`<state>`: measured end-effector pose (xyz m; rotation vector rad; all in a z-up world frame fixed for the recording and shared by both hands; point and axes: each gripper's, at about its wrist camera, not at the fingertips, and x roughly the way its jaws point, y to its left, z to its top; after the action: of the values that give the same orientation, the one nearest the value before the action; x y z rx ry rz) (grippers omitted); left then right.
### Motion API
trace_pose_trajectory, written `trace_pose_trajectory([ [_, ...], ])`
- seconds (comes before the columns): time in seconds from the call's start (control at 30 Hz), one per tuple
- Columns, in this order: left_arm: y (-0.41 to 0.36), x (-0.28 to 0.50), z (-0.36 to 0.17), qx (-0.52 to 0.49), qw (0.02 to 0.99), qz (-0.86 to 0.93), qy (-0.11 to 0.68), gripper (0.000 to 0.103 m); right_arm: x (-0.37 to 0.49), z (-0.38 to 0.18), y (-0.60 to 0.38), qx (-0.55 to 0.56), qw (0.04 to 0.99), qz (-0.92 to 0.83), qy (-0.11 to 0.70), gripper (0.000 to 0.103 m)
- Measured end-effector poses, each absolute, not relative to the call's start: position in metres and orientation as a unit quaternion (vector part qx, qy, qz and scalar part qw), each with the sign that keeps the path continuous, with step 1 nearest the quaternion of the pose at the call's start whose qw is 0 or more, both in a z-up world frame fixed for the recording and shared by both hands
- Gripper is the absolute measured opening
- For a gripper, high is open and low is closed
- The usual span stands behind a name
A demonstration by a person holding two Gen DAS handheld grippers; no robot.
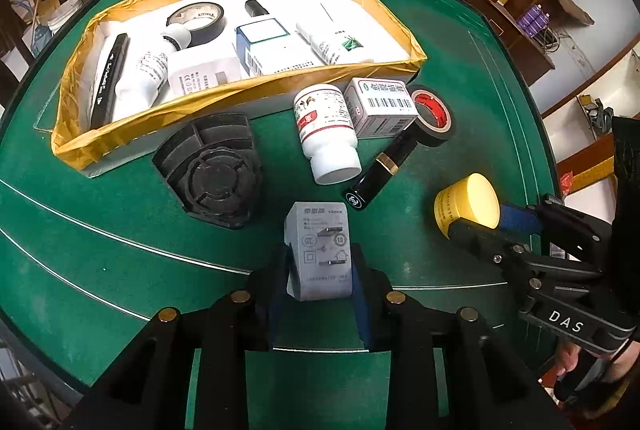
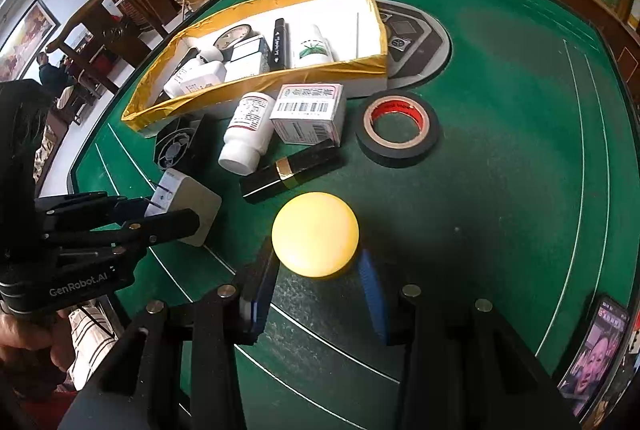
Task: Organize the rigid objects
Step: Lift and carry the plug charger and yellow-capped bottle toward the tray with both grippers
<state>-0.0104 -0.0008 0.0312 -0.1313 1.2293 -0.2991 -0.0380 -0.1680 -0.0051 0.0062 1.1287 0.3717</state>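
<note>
White power adapter point(image 1: 318, 250), item (a): where does it lie? (Student)

At 6 o'clock in the left wrist view, prong face towards the camera, between the two blue pads of the left gripper point(image 1: 319, 258). The pads press on its two side faces, so the tongs pinch it. Whether its base touches the green table point(image 1: 120, 209) cannot be told. (Tutor)

And item (b), the yellow jar point(image 2: 315, 234)? (Student)

At the centre of the right wrist view, at 4 o'clock in the left one. The right gripper point(image 2: 316, 262) pinches it, with one pad against each side below the domed lid. (Tutor)

What lies loose on the felt? (Student)

Taken from the adapter in the left wrist view:
- a black moulded part point(image 1: 212, 169) at 10 o'clock;
- a white pill bottle point(image 1: 326, 133) on its side at 12 o'clock;
- a white carton point(image 1: 380, 105) touching that bottle at 1 o'clock;
- a black lipstick tube point(image 1: 380, 169) with a gold band at 2 o'clock;
- a black tape roll point(image 1: 434, 113) with a red core beyond the tube's far end. (Tutor)

And the container? (Student)

The gold-rimmed box point(image 1: 240, 97) spans 10 to 1 o'clock behind the loose group. It holds a second tape roll point(image 1: 198, 17), a black pen point(image 1: 110, 77), white bottles and small cartons. (Tutor)
</note>
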Motion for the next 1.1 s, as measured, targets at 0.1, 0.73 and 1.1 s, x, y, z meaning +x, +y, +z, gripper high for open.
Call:
trace_pose_trajectory([
  [0.1, -0.001, -0.011, 0.032, -0.066, 0.803, -0.144, 0.575, 0.030, -0.039, -0.005, -0.170, 0.004, 0.829, 0.173, 0.531, 0.039],
  [0.73, -0.024, -0.010, 0.044, -0.043, 0.807, -0.134, 0.573, 0.030, -0.047, -0.007, -0.189, 0.025, 0.831, 0.176, 0.528, 0.039],
  [1.1, -0.030, 0.001, 0.023, -0.028, 0.805, -0.111, 0.581, 0.030, -0.049, -0.009, -0.188, 0.019, 0.829, 0.181, 0.528, 0.039],
])
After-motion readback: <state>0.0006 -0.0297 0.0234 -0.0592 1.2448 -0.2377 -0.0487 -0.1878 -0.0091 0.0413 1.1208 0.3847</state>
